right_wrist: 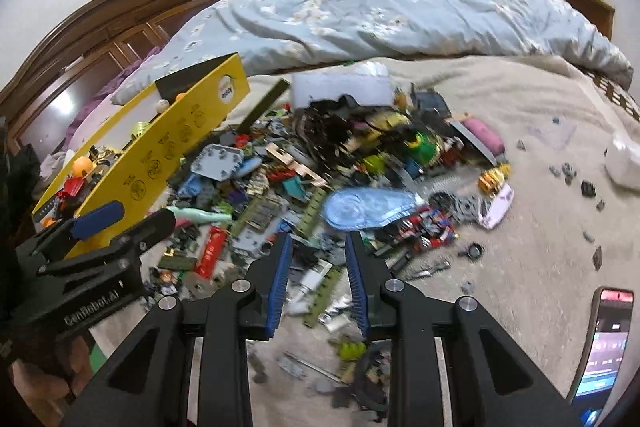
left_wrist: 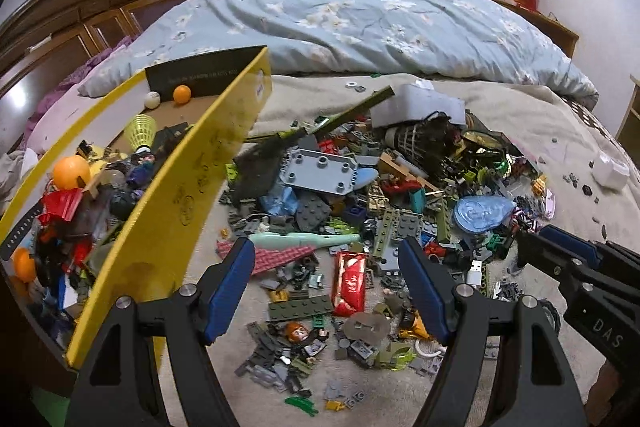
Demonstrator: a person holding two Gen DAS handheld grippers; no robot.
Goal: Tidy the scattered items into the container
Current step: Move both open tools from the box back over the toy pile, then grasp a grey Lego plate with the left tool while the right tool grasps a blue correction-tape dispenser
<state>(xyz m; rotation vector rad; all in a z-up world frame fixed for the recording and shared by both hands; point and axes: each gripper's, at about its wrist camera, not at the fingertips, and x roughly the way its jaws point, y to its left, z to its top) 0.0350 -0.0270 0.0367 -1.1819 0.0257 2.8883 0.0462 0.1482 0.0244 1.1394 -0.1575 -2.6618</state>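
Left tool (left_wrist: pixel 326 291) gapes beside yellow box wall (left_wrist: pixel 192 195), over scattered bricks (left_wrist: pixel 360 203).

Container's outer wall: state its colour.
Yellow, with faint printed symbols: the container shows best in the left wrist view.

Two grippers are showing: the left gripper (left_wrist: pixel 326 255) and the right gripper (right_wrist: pixel 318 247). One yellow box (left_wrist: pixel 172 211) is standing beside one pile of bricks (left_wrist: pixel 360 195). Three orange balls (left_wrist: pixel 71 173) and one white ball (left_wrist: pixel 152 99) are lying inside it
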